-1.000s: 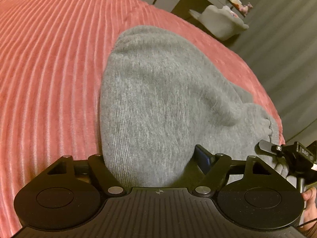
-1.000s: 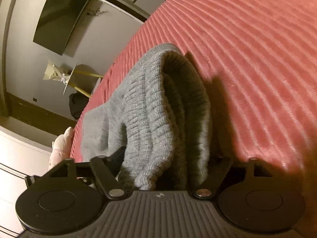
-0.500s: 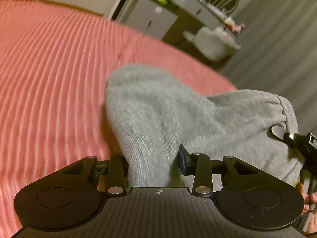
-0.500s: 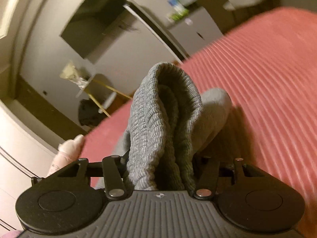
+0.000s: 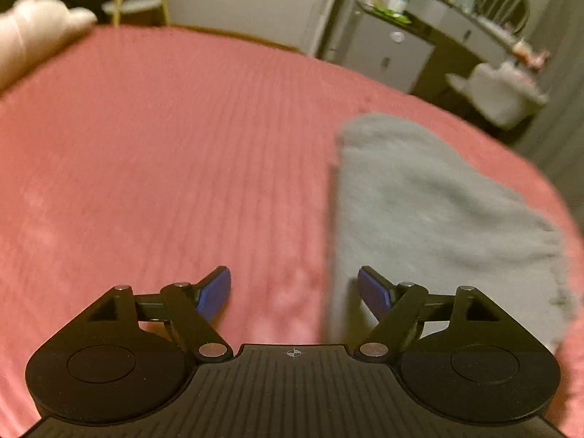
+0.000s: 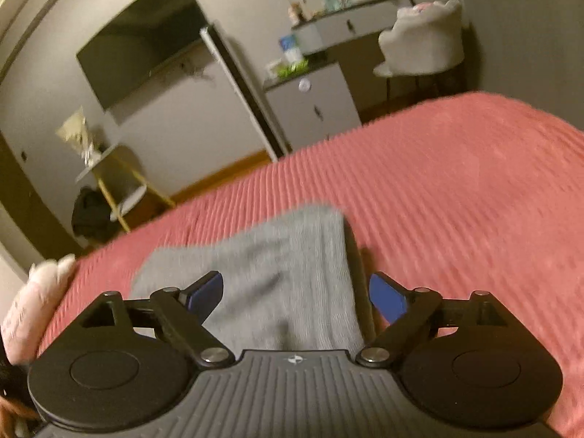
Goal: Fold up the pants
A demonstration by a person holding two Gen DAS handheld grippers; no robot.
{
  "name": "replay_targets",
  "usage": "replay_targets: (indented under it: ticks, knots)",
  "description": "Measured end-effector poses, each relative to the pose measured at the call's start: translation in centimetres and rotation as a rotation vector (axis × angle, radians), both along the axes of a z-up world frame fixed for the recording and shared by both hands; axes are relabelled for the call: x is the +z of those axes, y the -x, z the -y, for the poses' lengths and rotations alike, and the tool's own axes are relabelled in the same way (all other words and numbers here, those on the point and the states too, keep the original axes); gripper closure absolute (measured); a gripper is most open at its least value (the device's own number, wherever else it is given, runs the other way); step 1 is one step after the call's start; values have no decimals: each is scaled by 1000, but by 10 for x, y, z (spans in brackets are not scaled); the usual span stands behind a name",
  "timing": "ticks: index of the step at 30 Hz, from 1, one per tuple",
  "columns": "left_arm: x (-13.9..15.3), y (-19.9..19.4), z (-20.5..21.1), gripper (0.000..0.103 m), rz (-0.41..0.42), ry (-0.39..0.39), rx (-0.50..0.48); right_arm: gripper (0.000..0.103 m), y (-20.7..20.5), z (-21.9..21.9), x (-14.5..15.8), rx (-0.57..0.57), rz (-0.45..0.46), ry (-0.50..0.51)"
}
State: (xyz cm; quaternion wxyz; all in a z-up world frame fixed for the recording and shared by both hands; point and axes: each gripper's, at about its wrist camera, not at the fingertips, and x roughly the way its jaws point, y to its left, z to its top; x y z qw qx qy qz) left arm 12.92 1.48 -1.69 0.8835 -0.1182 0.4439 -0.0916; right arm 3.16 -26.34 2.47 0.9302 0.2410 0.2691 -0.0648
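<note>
Lying folded on the pink ribbed bedspread (image 5: 153, 168), the grey pants (image 5: 430, 211) are resting as a compact bundle, and everything else is placed here in relation to that bundle. Neither tool is gripping it. The left gripper (image 5: 294, 292) is hovering off the bundle's left edge, its jaws opening, with only bare bedspread showing between the blue pads (image 5: 215, 294); the pad on the bundle's side is sitting over the grey cloth's margin, though the blur makes it hard to say whether it is brushing the fabric. The right gripper (image 6: 295, 295) is hanging above the near end of the pants (image 6: 277, 284), its jaws also opening; the fabric is appearing between and beyond its blue pads (image 6: 387, 301), but the pads are standing clear of it, so the cloth is released.

In the right wrist view the bundle is tapering away from the camera toward a squared far corner, with a dark shadow running along its right side. Beyond the pants, past the bed's far edge, a grey cabinet (image 6: 314, 109) is standing against the wall, with a dark screen (image 6: 142, 36) mounted to the left of it and a pale upholstered chair (image 6: 423, 43) to the right. A small round side table with yellow legs (image 6: 116, 179) is standing off the bundle's far left, and a pale plush shape (image 6: 33, 299) is sitting at the bed's edge, nearer on that side.
</note>
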Motion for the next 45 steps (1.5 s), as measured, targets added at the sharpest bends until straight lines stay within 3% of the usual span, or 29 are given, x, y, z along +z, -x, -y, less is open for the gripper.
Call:
replay_targets:
  ticks: [1, 3, 4, 6, 8, 11, 13, 16, 18, 22, 23, 24, 25, 28, 31, 35, 37, 41, 45]
  knots:
    - [2, 6, 6, 19, 14, 18, -16, 17, 2, -9, -3, 15, -1, 10]
    - [4, 23, 19, 10, 68, 33, -72, 37, 8, -31, -5, 54, 35, 42]
    - [3, 29, 26, 8, 91, 23, -93, 42, 10, -44, -2, 80, 60, 62]
    - [-11, 35, 41, 7, 72, -70, -149, 48, 13, -63, -4, 131, 91, 85]
    - [-33, 34, 52, 2, 21, -172, -155, 49, 9, -73, -13, 163, 55, 84]
    - [-36, 40, 37, 1, -21, -78, -63, 71, -4, -79, -46, 142, -128, 186]
    - [-34, 52, 28, 0, -12, -81, -38, 71, 7, -75, -46, 119, -100, 156]
    - [-34, 63, 33, 0, -22, -118, -28, 65, 23, -76, -47, 102, -105, 163]
    - [-35, 61, 46, 0, -14, -159, -22, 44, 31, -78, -56, 79, -126, 167]
    - [-35, 70, 62, 0, -38, -204, -21, 41, 39, -81, -75, 29, -263, 162]
    - [-35, 74, 68, 1, -60, -222, -42, 31, 38, -78, -79, 26, -262, 167]
    - [-38, 77, 74, 1, -86, -254, -71, 14, 39, -80, -76, 30, -254, 167]
    - [-38, 82, 82, 1, -90, -298, -94, 6, 40, -83, -74, 35, -249, 166]
    - [-33, 103, 101, 1, -38, -376, -165, 4, 45, -96, -74, 54, -272, 196]
    - [-25, 120, 104, 1, -30, -343, -226, 4, 56, -112, -72, 67, -278, 236]
    - [-7, 139, 94, 1, -3, -298, -199, 4, 80, -123, -56, 54, -172, 282]
    - [3, 145, 94, 1, 31, -311, -179, 4, 87, -126, -50, 27, -130, 303]
    - [16, 151, 94, 0, 102, -368, -175, 4, 89, -133, -42, 28, -104, 337]
    - [19, 150, 92, 0, 152, -336, -148, 4, 85, -150, -41, 84, -103, 422]
